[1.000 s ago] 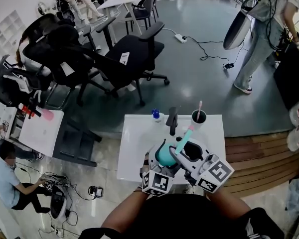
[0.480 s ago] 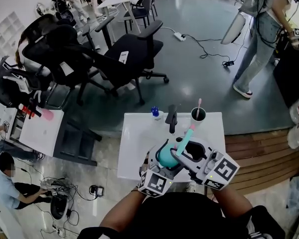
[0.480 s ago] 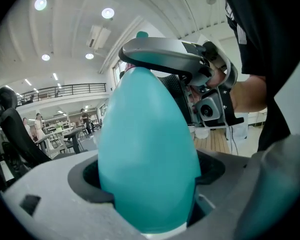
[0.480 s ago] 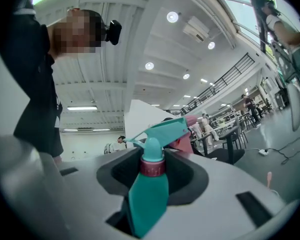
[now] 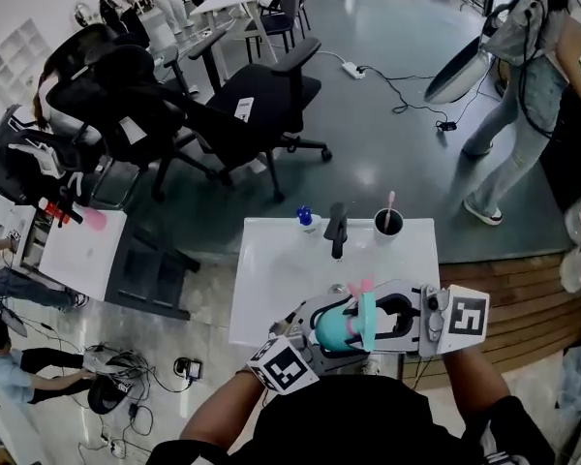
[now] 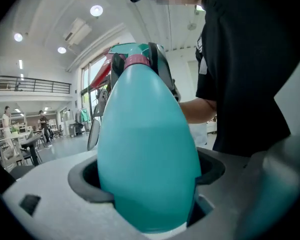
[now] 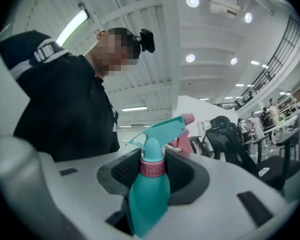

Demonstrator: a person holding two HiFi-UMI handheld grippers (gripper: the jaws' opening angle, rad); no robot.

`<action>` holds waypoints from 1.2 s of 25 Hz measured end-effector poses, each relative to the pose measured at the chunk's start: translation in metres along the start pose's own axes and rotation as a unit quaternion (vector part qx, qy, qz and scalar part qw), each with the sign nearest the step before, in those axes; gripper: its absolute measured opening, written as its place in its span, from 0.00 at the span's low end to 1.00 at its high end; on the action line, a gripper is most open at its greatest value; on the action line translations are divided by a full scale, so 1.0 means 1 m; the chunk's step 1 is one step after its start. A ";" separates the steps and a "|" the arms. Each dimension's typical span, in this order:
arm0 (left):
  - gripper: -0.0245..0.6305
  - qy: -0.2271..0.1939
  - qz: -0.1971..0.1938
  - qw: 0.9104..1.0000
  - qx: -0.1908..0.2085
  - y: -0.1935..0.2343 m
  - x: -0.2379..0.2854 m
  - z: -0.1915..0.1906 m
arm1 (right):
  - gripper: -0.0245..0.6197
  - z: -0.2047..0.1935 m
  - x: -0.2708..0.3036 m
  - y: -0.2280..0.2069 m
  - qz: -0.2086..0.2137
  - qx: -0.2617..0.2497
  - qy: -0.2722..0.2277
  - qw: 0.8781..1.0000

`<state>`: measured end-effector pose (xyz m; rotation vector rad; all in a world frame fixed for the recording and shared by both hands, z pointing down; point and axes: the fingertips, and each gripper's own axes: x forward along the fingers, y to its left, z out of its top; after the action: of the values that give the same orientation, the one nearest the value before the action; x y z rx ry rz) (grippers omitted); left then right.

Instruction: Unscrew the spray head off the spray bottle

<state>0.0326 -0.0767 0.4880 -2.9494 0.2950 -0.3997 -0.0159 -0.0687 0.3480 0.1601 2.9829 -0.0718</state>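
Above the near edge of the white table point(image 5: 271, 260) our spray bottle point(image 5: 327, 329) lies roughly level, axis left to right, with the left gripper point(image 6: 147, 186) clamping its body and the right gripper point(image 7: 152, 170) seemingly pinching the pink collar point(image 7: 152, 168) below the spray head point(image 7: 162, 131).

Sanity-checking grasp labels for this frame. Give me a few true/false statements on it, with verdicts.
1. The left gripper is shut on the spray bottle, on its body. True.
2. The right gripper is shut on the spray head at its pink collar. True.
3. The spray head is already off. False: it sits on the bottle's neck.
4. The bottle stands on the white table. False: both grippers hold it up off the table.
5. The black cup is empty. False: a pink stick stands in it.
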 end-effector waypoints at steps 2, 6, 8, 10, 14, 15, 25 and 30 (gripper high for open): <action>0.76 -0.007 0.001 1.000 -0.005 0.000 0.002 0.003 | 0.28 0.002 -0.001 0.000 0.012 -0.008 0.003 1.000; 0.76 -0.008 0.072 0.997 -0.021 0.026 0.003 -0.003 | 0.37 0.002 -0.003 -0.016 -0.042 -0.012 -0.022 0.999; 0.76 0.002 0.126 0.992 -0.028 0.047 -0.001 -0.008 | 0.43 -0.001 -0.006 -0.028 -0.087 -0.008 -0.032 0.996; 0.76 0.020 0.187 0.981 -0.039 0.068 -0.010 -0.017 | 0.44 -0.006 -0.012 -0.045 -0.149 -0.013 -0.041 0.988; 0.76 0.057 0.285 0.954 -0.071 0.097 -0.028 -0.040 | 0.44 -0.016 -0.028 -0.074 -0.267 0.020 -0.057 0.962; 0.76 0.063 0.300 0.949 -0.074 0.102 -0.030 -0.041 | 0.44 -0.017 -0.029 -0.078 -0.284 0.031 -0.059 0.957; 0.76 0.099 0.349 0.931 -0.049 0.111 -0.029 -0.048 | 0.41 -0.022 -0.003 -0.089 -0.322 0.036 -0.030 0.945; 0.76 0.102 0.350 0.930 -0.040 0.111 -0.029 -0.049 | 0.30 -0.020 -0.001 -0.097 -0.345 0.036 -0.035 0.937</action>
<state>-0.0275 -0.1845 0.5083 -2.6213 1.3534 -0.5852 -0.0284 -0.1637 0.3716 -0.8623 2.8067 -0.2565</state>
